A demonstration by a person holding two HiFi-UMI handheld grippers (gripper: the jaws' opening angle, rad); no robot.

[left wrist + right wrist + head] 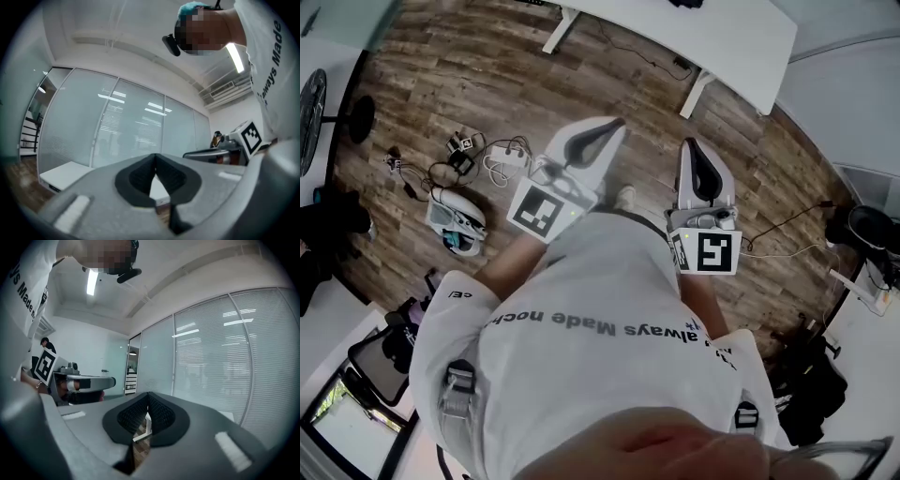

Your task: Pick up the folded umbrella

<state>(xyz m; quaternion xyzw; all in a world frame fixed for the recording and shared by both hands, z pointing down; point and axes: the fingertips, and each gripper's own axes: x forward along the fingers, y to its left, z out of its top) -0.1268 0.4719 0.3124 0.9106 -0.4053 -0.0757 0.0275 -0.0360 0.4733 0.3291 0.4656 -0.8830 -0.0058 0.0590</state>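
Note:
I see no folded umbrella in any view. In the head view both grippers are held level in front of the person's white shirt, above the wood floor. My left gripper has its jaws pressed together with nothing between them. My right gripper is also shut and empty. The left gripper view has its dark pads meeting at the tip, facing a glass wall, with the right gripper off to the side. The right gripper view has its pads closed too, and the left gripper is at its left.
A white table stands ahead. Cables and small devices and a white and teal object lie on the wood floor at the left. Dark bags sit at the right. Glass partitions fill the gripper views.

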